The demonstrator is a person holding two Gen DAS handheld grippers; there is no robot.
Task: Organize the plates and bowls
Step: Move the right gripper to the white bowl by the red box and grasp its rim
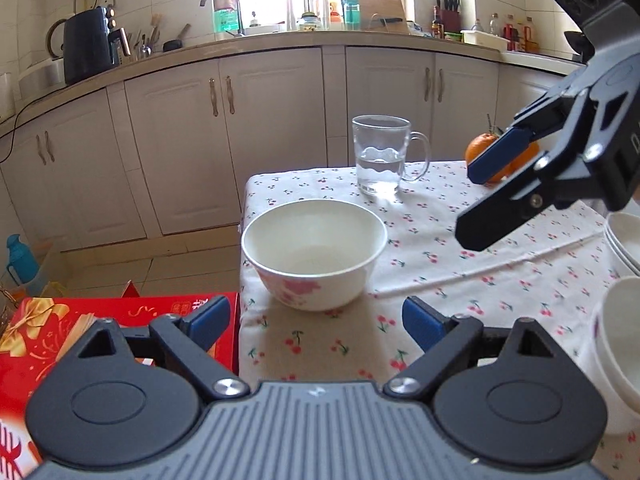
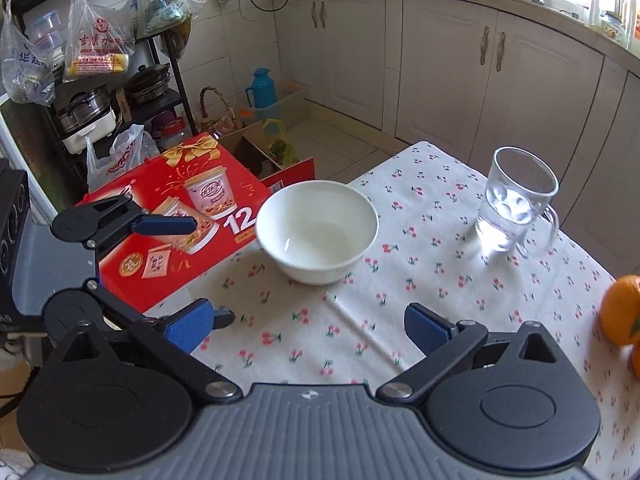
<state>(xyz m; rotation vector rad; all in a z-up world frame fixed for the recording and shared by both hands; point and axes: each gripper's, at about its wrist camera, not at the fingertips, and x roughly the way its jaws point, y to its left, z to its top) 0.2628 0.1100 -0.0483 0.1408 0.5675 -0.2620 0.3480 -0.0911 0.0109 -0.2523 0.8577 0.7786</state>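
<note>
In the left wrist view, the left gripper (image 1: 316,320) sits at the bottom of the frame, jaws spread wide and empty. Just beyond them, at centre, a white bowl with pink flowers (image 1: 314,252) stands on the table (image 1: 460,264) near its left edge. A glass mug (image 1: 380,160) stands behind it. The right gripper (image 1: 476,200) enters from the upper right, jaws released, in front of oranges (image 1: 486,152). Stacked white bowls (image 1: 622,304) sit at the right edge.

In the right wrist view, the right gripper (image 2: 308,326) is released and empty at the bottom; the bowl (image 2: 318,232) sits at centre, the left gripper (image 2: 204,272) at left over a red box (image 2: 168,248).
</note>
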